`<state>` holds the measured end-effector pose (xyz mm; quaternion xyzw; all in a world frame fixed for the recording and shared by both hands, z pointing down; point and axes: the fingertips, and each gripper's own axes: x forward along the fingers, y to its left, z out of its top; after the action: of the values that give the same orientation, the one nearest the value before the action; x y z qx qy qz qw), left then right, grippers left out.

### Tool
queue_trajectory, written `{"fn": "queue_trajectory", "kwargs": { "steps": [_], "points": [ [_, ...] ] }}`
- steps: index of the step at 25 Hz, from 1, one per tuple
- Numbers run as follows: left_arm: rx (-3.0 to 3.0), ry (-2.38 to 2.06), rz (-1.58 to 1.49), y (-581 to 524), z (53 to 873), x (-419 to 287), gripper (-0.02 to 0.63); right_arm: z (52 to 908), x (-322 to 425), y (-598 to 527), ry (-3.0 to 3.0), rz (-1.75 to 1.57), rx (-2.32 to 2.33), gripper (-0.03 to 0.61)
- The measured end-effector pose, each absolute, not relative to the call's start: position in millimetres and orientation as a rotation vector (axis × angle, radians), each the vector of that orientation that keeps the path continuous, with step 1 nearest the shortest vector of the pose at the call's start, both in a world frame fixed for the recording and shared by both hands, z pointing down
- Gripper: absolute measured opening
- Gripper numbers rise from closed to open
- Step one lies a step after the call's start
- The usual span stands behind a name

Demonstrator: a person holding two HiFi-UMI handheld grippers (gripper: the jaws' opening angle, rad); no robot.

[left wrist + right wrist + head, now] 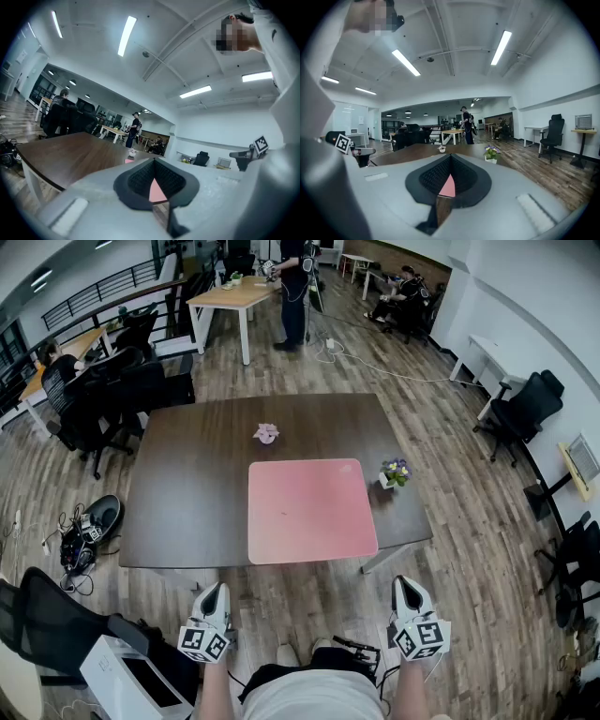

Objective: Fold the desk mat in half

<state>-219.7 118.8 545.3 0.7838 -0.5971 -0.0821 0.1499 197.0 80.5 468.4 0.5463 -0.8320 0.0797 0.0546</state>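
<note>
The pink desk mat [309,510] lies flat and unfolded on the dark brown table [187,493], toward its front right. Both grippers hang near my body, short of the table's front edge and clear of the mat. My left gripper [217,589] is shut with nothing in it, below the mat's left corner. My right gripper [403,582] is also shut and empty, below the mat's right corner. In the left gripper view a sliver of the mat [156,189] shows through the notch of the closed jaws. The right gripper view shows the mat [448,186] the same way.
A small pink object [266,433] sits behind the mat and a little flower pot [395,472] stands off its right edge. Office chairs [103,399] stand left of the table, a black chair [56,624] is at my left, and cables [80,535] lie on the floor. People stand at far desks.
</note>
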Motion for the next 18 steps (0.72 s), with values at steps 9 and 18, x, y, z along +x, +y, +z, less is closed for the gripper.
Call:
{"fn": "queue_trajectory", "kwargs": {
  "steps": [9,18],
  "points": [
    [2.261,-1.752,-0.24,145.1,535.5,-221.3,0.002,475.8,202.0,109.3,-2.52,0.262,1.636,-0.002],
    [2.259,-1.782,-0.237,161.3,530.3,-208.1,0.002,472.0,218.4,119.6,-2.564,0.267,1.639,0.002]
  ]
}}
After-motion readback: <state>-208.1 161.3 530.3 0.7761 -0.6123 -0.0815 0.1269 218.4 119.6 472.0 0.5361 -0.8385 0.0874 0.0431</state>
